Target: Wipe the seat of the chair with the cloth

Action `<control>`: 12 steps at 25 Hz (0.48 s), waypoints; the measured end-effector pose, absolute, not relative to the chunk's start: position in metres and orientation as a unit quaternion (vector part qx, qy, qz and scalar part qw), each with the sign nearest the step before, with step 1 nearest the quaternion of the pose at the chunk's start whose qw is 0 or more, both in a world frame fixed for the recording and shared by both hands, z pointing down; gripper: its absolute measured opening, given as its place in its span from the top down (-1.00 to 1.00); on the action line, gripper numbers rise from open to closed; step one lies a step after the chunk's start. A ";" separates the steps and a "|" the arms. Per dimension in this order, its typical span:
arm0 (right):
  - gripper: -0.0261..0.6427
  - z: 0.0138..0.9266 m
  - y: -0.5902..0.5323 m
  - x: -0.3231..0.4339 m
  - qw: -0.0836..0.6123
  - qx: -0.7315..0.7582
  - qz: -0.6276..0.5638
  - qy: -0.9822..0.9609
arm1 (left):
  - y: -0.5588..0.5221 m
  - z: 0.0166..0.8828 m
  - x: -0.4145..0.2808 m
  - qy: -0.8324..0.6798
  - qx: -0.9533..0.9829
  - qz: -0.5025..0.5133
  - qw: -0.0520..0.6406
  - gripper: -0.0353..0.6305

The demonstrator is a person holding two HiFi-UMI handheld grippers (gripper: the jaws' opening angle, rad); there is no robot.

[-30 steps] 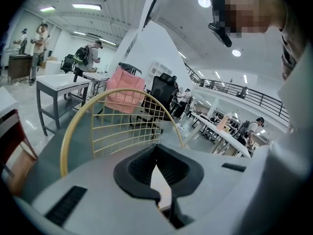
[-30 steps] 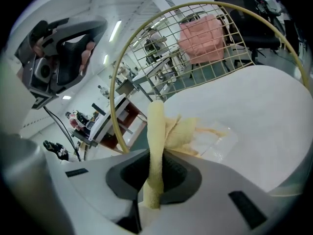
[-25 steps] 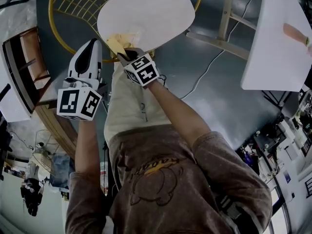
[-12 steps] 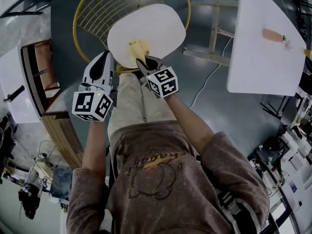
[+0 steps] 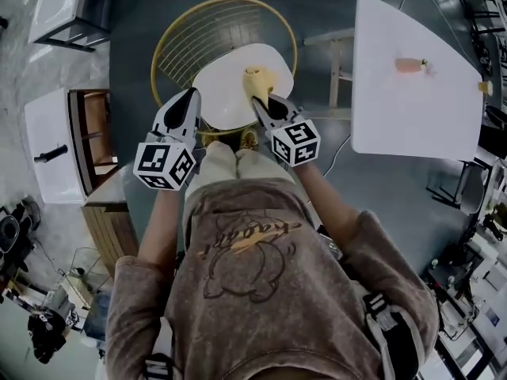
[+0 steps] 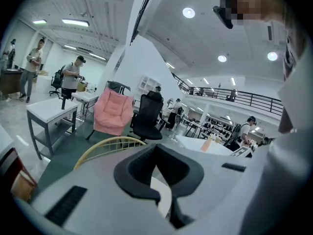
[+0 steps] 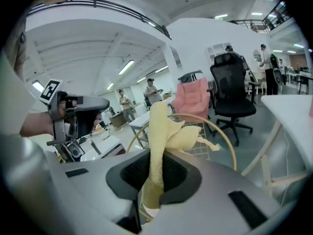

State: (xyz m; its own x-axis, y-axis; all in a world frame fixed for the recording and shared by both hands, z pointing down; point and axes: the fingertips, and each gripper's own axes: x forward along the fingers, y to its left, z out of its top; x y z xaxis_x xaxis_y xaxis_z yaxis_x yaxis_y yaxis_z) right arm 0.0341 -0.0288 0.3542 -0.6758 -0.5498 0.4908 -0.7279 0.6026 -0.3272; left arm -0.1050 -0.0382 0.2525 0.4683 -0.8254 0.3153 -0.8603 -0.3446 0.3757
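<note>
My right gripper (image 5: 259,101) pinched the yellow cloth (image 5: 253,77) over the chair seat's (image 5: 222,93) near edge; my left gripper (image 5: 188,100) sat closed, empty.

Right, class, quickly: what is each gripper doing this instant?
Left gripper: jaws together, holding nothing.
Right gripper: jaws shut on the yellow cloth.

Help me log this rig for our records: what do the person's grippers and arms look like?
Both the left gripper and right gripper are white tapering shells with black ribbed pads inside the jaws. Each carries a white cube printed with black square markers. The person wears a brownish-grey sweatshirt, its sleeves pushed up the forearms.
</note>
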 end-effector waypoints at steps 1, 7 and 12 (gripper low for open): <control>0.74 0.340 -0.031 0.040 0.166 0.371 0.249 -0.879 | -0.037 0.243 -0.104 -0.513 0.821 0.031 0.246 0.87; 0.74 0.264 -0.030 0.069 0.116 0.407 0.199 -0.884 | -0.018 0.203 -0.093 -0.508 0.830 0.018 0.231 0.87; 0.74 0.205 -0.023 0.084 0.078 0.422 0.157 -0.889 | -0.007 0.170 -0.086 -0.493 0.844 0.004 0.213 0.87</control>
State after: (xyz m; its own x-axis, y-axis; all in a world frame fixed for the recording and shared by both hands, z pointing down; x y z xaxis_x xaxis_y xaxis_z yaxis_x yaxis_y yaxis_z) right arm 0.0838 -0.0227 0.2052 -0.6307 -0.7268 0.2722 -0.7760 0.5938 -0.2127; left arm -0.0865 -0.0070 0.1700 0.5141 -0.8298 0.2172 -0.8334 -0.4234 0.3552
